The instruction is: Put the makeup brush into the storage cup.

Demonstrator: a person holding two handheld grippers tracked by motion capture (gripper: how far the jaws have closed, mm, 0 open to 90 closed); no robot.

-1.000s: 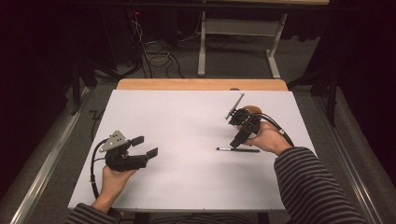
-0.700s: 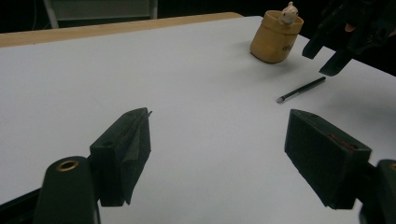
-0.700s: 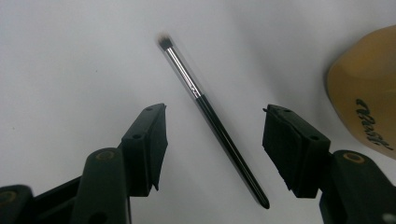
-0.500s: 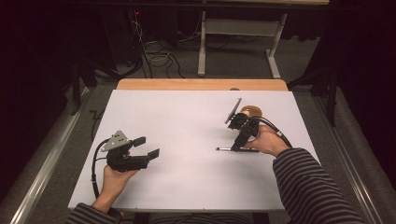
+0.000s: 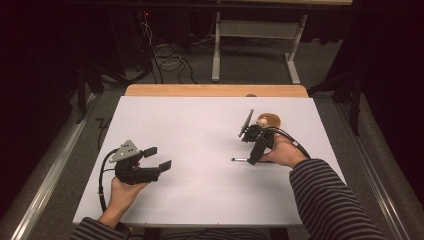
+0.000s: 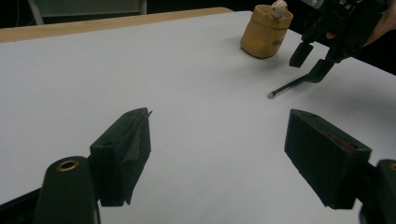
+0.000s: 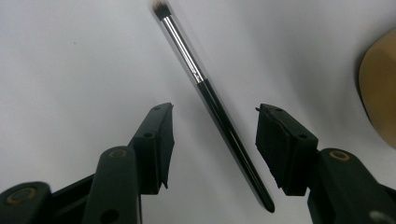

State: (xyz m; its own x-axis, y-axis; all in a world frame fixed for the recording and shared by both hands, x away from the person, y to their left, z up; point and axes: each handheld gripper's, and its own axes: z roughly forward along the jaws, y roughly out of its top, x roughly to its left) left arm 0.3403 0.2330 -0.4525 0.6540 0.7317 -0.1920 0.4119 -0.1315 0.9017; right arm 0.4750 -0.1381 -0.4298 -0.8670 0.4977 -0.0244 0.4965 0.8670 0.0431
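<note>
Right tool open over a thin brush on the white tabletop; left tool open and apart.

The right tool [image 5: 253, 159] points down at the tabletop [image 5: 200, 130], its jaws spread to either side of the brush [image 7: 212, 100], which lies flat between them, untouched, bristle tip away from the hand; a tan pot [image 6: 266, 29] with a small figure on top stands just beyond it; the left tool [image 5: 157, 158], jaws wide and holding nothing, is held above the near left of the tabletop, well apart from the brush.

From my seat, the tan cylindrical pot [image 7: 380, 93] is cut off at three o'clock in the right gripper view; my right hand [image 5: 280, 152] hides the slim black-handled brush's [image 5: 241, 160] handle end.
</note>
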